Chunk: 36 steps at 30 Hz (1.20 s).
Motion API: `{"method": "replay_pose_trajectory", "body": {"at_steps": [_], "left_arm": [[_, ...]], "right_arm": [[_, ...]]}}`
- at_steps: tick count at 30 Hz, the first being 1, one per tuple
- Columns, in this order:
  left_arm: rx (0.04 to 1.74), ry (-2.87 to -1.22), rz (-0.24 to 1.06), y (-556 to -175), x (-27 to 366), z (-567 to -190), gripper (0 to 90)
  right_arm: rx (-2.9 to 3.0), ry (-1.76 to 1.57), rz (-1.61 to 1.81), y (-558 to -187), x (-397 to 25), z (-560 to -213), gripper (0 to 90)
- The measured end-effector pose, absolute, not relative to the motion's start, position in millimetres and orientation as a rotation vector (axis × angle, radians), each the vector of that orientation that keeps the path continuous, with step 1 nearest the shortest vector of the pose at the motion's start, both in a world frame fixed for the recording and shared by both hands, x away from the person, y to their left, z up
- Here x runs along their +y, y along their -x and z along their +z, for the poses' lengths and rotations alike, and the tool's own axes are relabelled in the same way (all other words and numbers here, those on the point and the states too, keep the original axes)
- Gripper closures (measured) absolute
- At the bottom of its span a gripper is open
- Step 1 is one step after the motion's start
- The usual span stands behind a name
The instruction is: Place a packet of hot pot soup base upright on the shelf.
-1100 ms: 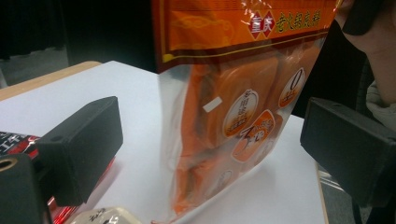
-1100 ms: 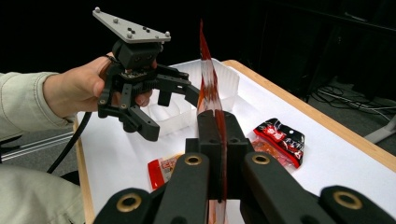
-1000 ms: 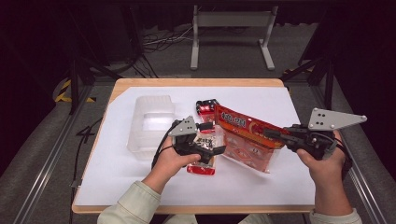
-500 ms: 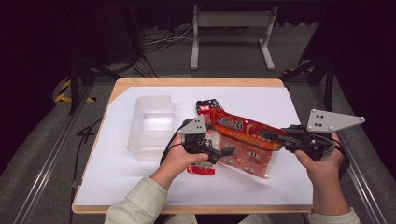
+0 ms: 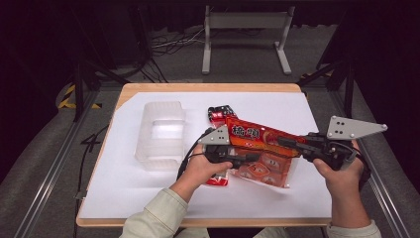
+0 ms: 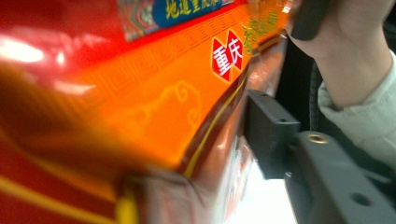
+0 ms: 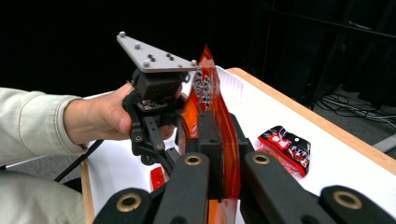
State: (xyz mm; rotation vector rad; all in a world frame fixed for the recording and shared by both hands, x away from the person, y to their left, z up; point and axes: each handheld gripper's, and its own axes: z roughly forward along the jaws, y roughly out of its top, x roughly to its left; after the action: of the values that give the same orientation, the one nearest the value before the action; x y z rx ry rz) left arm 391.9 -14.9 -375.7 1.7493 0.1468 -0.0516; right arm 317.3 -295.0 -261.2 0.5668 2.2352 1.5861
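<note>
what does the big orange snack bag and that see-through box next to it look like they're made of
Orange bag: probably glossy printed plastic film; it shows bright glare and creases where the right gripper pinches it.
Clear box: apparently thin translucent moulded plastic, with the white table cover showing through.

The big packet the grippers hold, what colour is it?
The packet is orange and red, clearest in the left gripper view.

Orange packet: glossy plastic film, reflective; storage box: clear frosted plastic; table: pale wood edge, matt white sheet; left gripper: matt black plastic, grey metal plate
</note>
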Motion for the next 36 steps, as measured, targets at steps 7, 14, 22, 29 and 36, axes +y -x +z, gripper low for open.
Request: {"method": "replay_pose_trajectory", "body": {"at_steps": [7, 14, 22, 29, 36], "left_arm": [[0.133, -1.794, -0.043, -389.6, -13.9, -371.3, 70.9], [0.152, -1.81, -0.053, -388.6, -11.1, -368.2, 71.4], [0.16, -1.83, -0.053, -393.9, -13.2, -363.0, 71.5], [0.171, -1.803, -0.012, -401.5, -4.2, -344.7, 71.5], [0.209, -1.786, 0.056, -409.2, 11.5, -322.6, 71.5]], "right_arm": [[2.229, -0.585, 1.566, -319.9, -293.8, -263.7, 90.0], [2.228, -0.601, 1.561, -322.1, -293.6, -265.1, 90.0], [2.2, -0.646, 1.539, -326.0, -298.3, -266.5, 84.7], [2.149, -0.701, 1.505, -329.0, -306.8, -267.1, 71.9], [2.115, -0.776, 1.43, -336.7, -314.3, -272.2, 60.5]]}}
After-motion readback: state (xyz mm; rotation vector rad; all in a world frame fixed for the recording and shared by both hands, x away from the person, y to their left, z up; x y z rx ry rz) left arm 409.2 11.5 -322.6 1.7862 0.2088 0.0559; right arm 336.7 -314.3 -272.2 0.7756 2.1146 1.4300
